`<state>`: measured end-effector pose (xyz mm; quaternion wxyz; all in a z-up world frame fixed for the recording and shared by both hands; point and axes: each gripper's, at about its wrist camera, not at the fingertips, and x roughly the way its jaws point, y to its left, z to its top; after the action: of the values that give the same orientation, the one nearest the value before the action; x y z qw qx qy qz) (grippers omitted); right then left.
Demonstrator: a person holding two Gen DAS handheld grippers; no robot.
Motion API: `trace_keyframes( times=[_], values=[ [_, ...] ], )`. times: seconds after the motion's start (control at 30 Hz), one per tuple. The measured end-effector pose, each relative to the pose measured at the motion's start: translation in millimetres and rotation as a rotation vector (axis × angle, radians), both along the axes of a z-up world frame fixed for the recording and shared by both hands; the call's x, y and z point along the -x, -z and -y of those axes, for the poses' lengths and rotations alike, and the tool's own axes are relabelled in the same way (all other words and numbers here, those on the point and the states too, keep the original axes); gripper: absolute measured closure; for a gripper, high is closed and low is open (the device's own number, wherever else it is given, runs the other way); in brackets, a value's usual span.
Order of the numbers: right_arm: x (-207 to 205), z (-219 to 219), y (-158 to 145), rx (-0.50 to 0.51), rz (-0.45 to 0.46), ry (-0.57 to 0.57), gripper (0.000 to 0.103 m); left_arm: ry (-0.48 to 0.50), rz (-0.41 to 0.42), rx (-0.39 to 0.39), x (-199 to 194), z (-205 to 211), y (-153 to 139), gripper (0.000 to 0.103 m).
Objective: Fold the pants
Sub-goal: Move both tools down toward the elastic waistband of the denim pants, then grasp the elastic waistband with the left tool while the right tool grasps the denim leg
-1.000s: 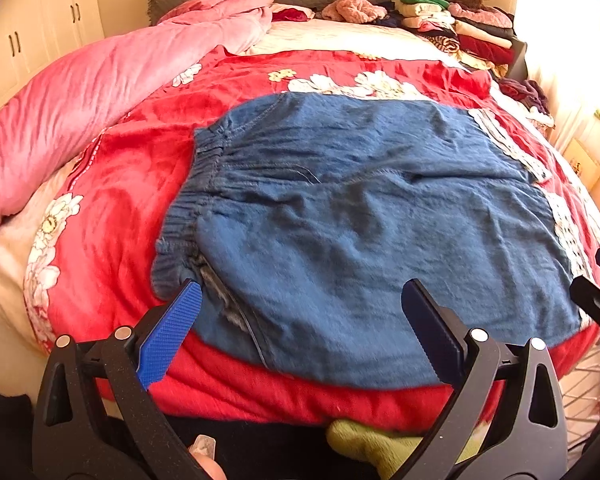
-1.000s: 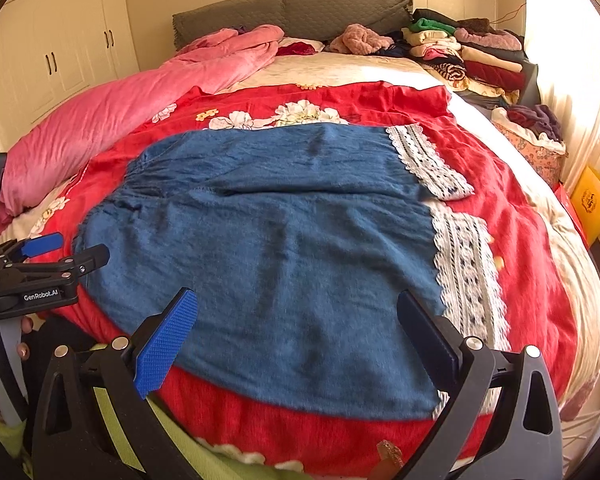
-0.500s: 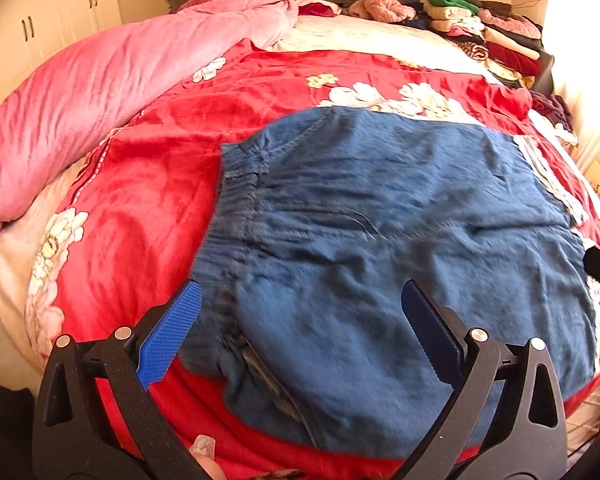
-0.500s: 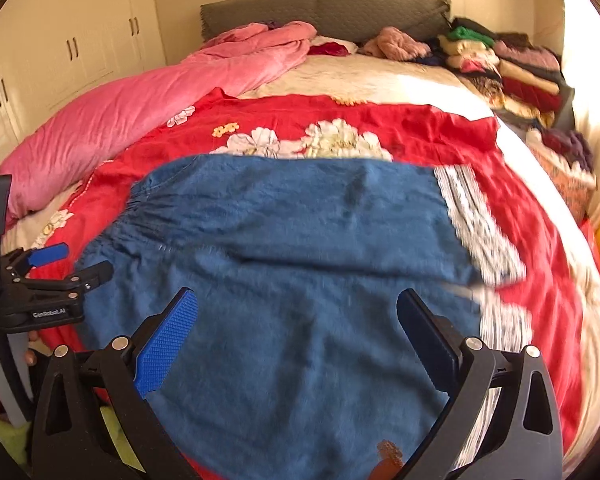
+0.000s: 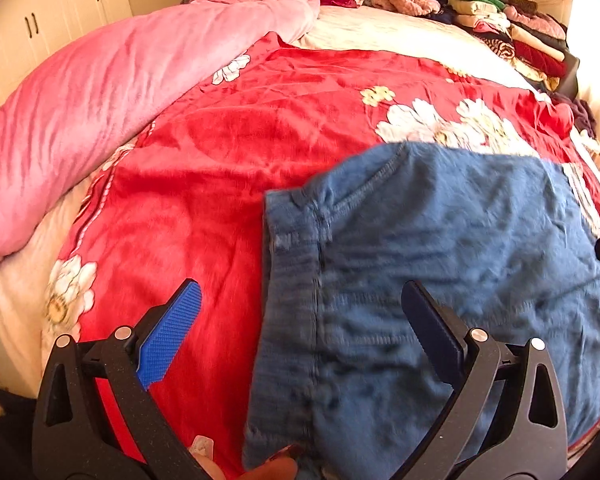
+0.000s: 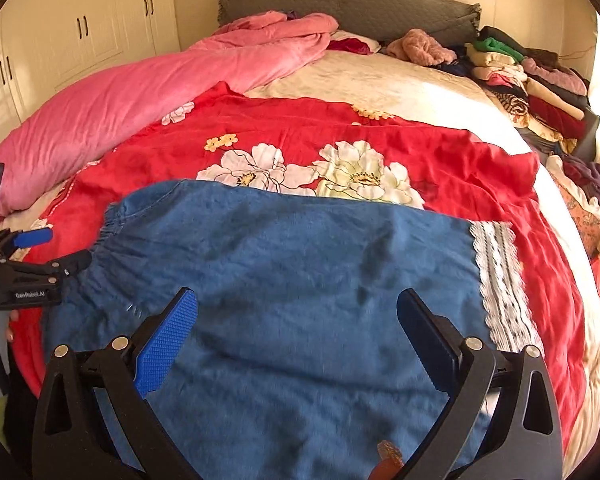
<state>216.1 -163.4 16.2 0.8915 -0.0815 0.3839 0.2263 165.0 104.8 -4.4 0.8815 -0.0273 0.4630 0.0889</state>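
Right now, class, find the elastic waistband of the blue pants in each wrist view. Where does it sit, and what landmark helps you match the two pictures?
Left wrist view: the waistband runs down the centre, between the left gripper's open jaws.
Right wrist view: the waistband is at the middle left edge, beside the left gripper.
Shared landmark: the pink quilt, upper left in both.

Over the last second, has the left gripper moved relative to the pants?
Yes. The left gripper has shifted toward the pants' waistband end: its fingers now straddle the waistband edge, one over the red blanket, whereas both sat over denim earlier.
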Motion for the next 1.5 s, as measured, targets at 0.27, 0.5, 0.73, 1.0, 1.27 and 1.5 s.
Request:
trace_keyframes(
  times=[0.27,0.5,0.73,1.0,1.27,1.5],
  values=[
    [-46.4,-30.8,10.1,0.066,0.006,-0.074,0.004,0.012,-0.05,0.011,-46.7,-22.6,17.1,0.009],
    [-86.9,-60.7,26.2,0.127,-0.033,-0.129,0.004,0.012,-0.068,0.031,-72.0,-31.4,31.7,0.009],
    [-108.5,-87.3,40.1,0.17,-0.033,-0.203,0.004,0.072,-0.091,0.078,-81.5,-24.8,42.3,0.053],
    [-111.2,-107.3,47.6,0.208,-0.011,-0.304,0.004,0.141,0.027,0.018,-50.0,-10.6,9.0,0.073],
    [-102.9,-130.9,53.3,0.246,0.038,-0.426,0.028,0.195,0.1,0.029,-18.8,1.8,-17.0,0.074],
    [-78.9,-123.9,44.7,0.097,0.026,-0.467,0.083,0.199,0.117,-0.003,-11.4,7.3,-20.0,0.074]
  ],
)
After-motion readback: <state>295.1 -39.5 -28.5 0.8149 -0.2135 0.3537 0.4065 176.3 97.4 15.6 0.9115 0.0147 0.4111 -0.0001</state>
